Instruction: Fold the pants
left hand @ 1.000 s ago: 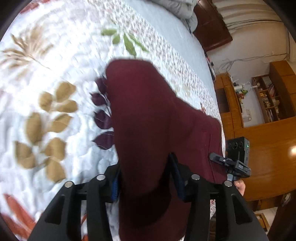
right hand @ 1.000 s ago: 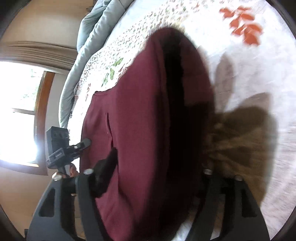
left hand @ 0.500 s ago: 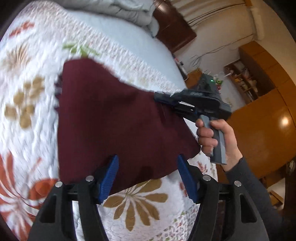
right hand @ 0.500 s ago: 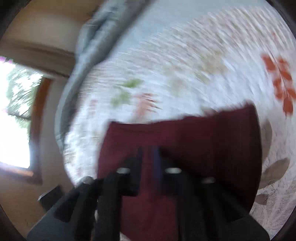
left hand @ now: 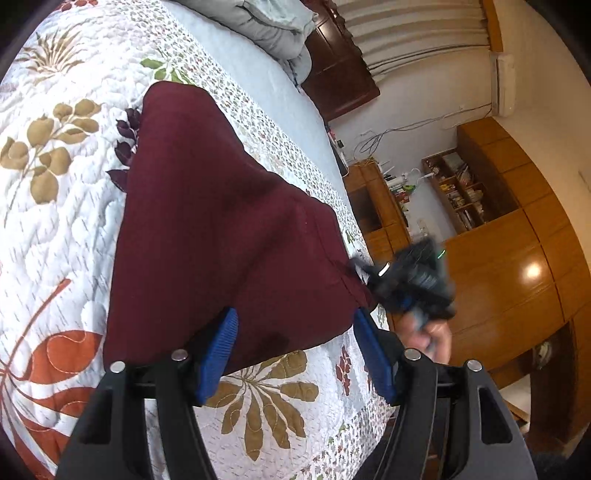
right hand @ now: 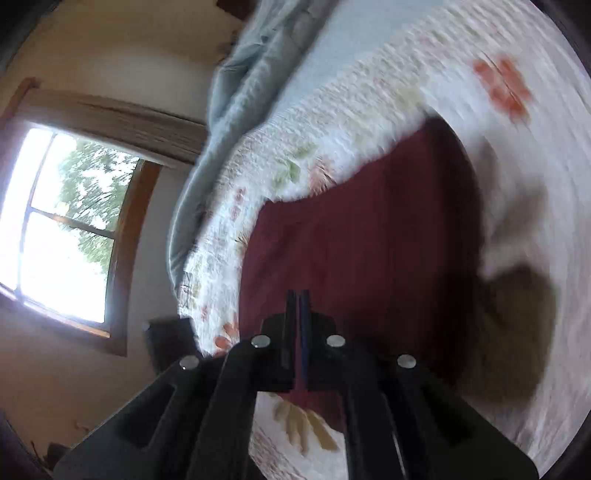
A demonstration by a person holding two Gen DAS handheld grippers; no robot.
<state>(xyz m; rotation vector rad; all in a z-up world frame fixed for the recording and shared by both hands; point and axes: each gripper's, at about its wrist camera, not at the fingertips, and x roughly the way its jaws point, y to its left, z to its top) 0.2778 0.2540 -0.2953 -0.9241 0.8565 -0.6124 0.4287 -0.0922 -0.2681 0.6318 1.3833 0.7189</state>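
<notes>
The dark maroon pants (left hand: 218, 229) lie folded on the floral quilt (left hand: 66, 229). My left gripper (left hand: 295, 354) is open, its blue pads on either side of the pants' near edge, holding nothing. In the left wrist view, my right gripper (left hand: 364, 275) is blurred at the pants' right corner, held by a hand. In the right wrist view, the right gripper (right hand: 299, 317) has its jaws pressed together on the near edge of the pants (right hand: 351, 258).
A grey duvet (left hand: 266, 22) is bunched at the head of the bed. Wooden cabinets and shelves (left hand: 480, 206) stand past the bed's right side. A window (right hand: 62, 229) is on the wall to the left in the right wrist view.
The left gripper let go of the pants and opened. The right gripper closed on the pants' edge. The pants went from held up to lying spread on the quilt.
</notes>
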